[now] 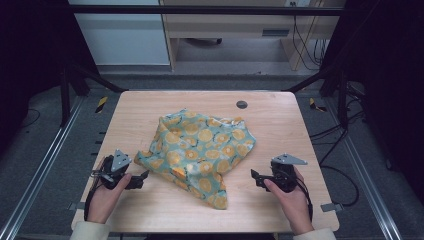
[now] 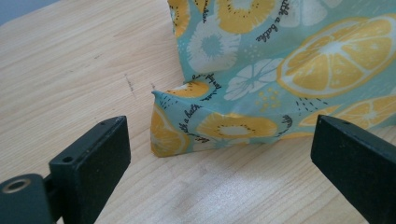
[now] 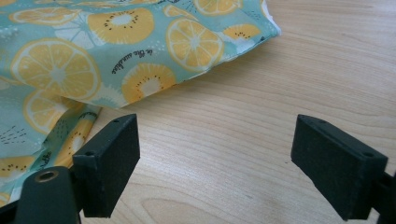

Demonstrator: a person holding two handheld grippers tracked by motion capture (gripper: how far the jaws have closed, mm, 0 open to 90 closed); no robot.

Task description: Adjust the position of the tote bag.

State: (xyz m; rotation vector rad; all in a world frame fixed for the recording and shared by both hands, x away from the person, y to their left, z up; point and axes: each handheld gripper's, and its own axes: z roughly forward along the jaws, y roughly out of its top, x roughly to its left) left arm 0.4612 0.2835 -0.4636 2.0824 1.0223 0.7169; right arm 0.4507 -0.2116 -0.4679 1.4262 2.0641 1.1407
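From above, the cloth [image 1: 200, 150] lies crumpled mid-table [image 1: 280, 210], its long axis running from the far side to a tip pointing at me. My left gripper [image 1: 141, 178] gapes before a folded corner [image 2: 161, 133]. My right gripper [image 1: 256, 176] gapes over bare wood, the cloth [image 3: 93, 56] just beyond.

In the high view, the person's left hand [image 1: 106, 192] at lower left holds the black two-jaw left gripper [image 1: 142, 178], jaws spread wide and pointing right. At lower right, the right hand [image 1: 290, 197] holds the black right gripper [image 1: 255, 177], jaws likewise apart, pointing left. Pale sleeves show at the bottom edge.
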